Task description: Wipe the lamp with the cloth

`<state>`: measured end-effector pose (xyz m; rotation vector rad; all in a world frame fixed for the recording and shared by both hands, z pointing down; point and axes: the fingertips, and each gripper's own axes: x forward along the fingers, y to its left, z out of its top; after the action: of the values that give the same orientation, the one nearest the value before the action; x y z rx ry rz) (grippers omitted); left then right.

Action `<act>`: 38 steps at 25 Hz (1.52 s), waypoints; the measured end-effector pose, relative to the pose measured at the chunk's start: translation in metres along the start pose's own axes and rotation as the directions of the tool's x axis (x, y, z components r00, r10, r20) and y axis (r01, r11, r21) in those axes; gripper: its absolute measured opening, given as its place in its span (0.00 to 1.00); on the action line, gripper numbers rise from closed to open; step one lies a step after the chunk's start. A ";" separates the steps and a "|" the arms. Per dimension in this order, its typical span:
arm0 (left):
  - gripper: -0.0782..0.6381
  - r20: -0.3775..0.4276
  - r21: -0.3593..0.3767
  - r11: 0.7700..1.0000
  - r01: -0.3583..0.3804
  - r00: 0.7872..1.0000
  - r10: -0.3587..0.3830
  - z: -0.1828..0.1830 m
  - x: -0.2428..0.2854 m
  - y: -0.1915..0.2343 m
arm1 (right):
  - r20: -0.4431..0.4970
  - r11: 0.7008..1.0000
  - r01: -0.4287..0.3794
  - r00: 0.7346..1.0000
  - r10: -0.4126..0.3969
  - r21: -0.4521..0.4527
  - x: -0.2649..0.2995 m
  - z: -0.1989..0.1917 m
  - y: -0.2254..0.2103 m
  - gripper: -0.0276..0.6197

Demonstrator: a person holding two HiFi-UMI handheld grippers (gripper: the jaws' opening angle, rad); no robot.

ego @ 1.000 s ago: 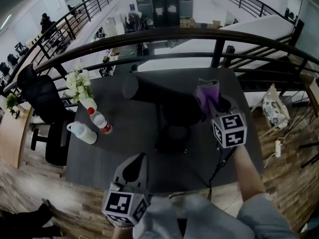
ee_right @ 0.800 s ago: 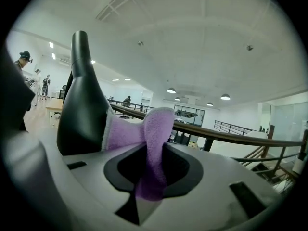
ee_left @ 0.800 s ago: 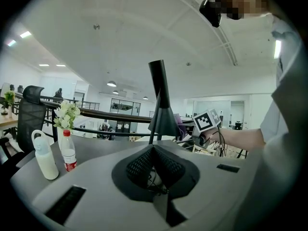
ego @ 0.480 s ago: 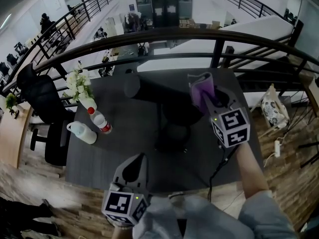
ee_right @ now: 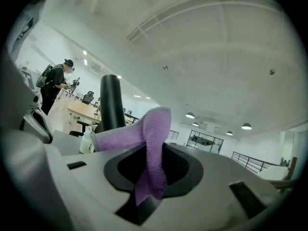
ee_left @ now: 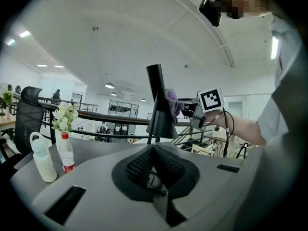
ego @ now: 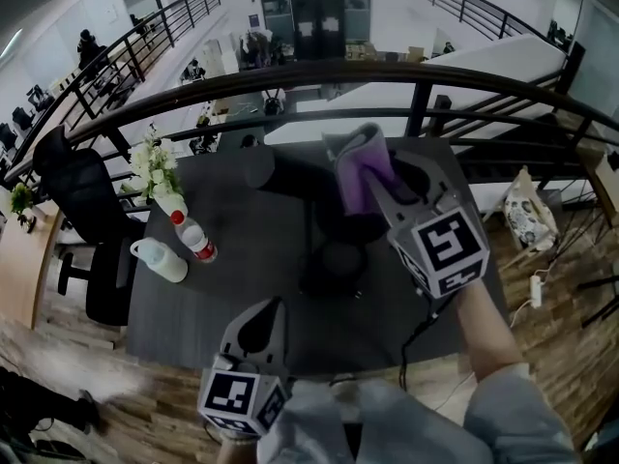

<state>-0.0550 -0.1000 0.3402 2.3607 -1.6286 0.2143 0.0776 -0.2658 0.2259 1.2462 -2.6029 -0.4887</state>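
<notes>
Head view: dark table (ego: 222,298) is seen from above.
Lamp (ego: 290,174): black, stood mid-table.
Cloth (ego: 356,167): purple, laid against the lamp's upper part.
Right gripper (ego: 379,193): jaws clamped on the cloth.
Left gripper (ego: 259,325): jaws pressed together, nothing between them; held low at the table's near edge, well apart from the lamp.
Table's left: flowers (ego: 153,167), red-capped bottle (ego: 196,236) and white bottle (ego: 160,257) are grouped together.

Head view looks steeply down on the worktop (ego: 193,303); both gripper views tilt upward, sharing the lamp (ee_left: 156,105) ahead.
</notes>
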 end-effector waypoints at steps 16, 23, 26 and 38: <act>0.12 0.012 -0.006 1.000 -0.008 1.000 0.008 0.002 -0.008 -0.002 | 0.288 0.986 -0.125 0.945 0.153 -0.114 0.004 0.141 0.038 0.18; 0.12 0.023 0.010 1.000 -0.002 1.000 0.002 0.004 -0.009 -0.006 | 0.262 0.982 -0.139 0.950 0.168 -0.127 0.013 0.137 0.037 0.18; 0.12 0.010 0.009 1.000 -0.008 1.000 0.008 0.005 -0.011 -0.005 | 0.207 0.981 -0.143 0.964 0.168 -0.131 0.024 0.115 0.032 0.18; 0.12 -0.007 -0.008 1.000 -0.018 1.000 0.018 -0.003 -0.010 -0.002 | -0.014 0.994 -0.094 0.995 0.094 -0.051 0.049 -0.001 -0.003 0.18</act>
<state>-0.0565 -0.0898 0.3406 2.3369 -1.6455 0.2187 0.0498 -0.3064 0.2281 1.1015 -2.6081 -0.5259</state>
